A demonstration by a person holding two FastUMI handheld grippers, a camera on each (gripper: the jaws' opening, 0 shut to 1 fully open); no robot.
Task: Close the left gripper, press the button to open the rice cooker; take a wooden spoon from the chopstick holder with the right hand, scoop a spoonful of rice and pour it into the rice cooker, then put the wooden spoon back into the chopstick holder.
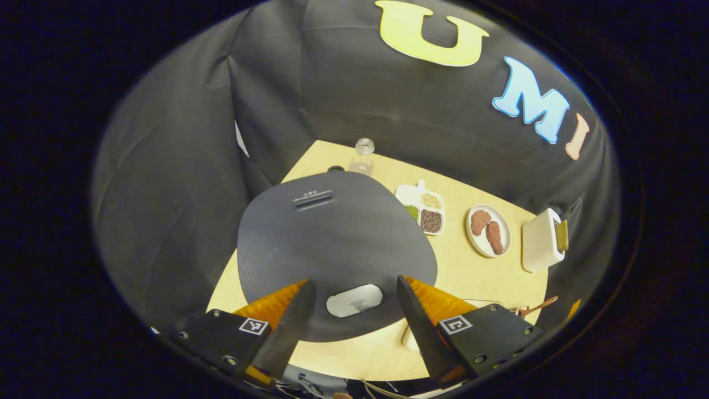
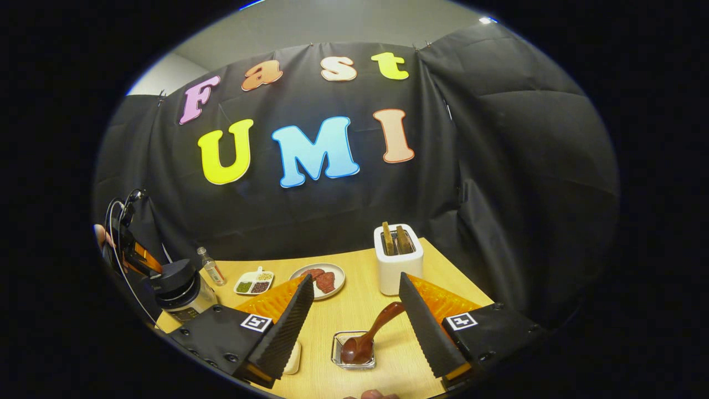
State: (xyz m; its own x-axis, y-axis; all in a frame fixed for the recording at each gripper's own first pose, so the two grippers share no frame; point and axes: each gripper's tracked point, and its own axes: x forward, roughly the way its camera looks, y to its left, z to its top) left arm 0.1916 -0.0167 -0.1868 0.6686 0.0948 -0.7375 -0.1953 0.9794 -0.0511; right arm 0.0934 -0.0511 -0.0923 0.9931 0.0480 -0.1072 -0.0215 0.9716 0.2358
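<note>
Left gripper (image 1: 354, 310) hovered jaws apart over the rice cooker (image 1: 332, 244), its button (image 1: 354, 300) low centre-frame. Right gripper (image 2: 354, 316), jaws wide, faced the wooden spoon (image 2: 368, 337) leaning from the chopstick holder (image 2: 353, 349), bottom centre. Light, stiff, probably smooth: grip mid-handle.

Cooker (image 1: 338, 244) sat on the counter (image 1: 471, 271), seen from above in the left gripper view: dark grey rounded lid, shut, with a slot vent toward the far edge. Pale oval button (image 1: 354, 300) lay at the lid's near edge. In the right gripper view the cooker (image 2: 180, 291) stood at the counter's left end, lid dark, body lighter. Spoon (image 2: 368, 337), dark brown wood, rested in the holder (image 2: 354, 350), a small clear square container on the counter; bowl down inside it, handle leaning up and to the right.
</note>
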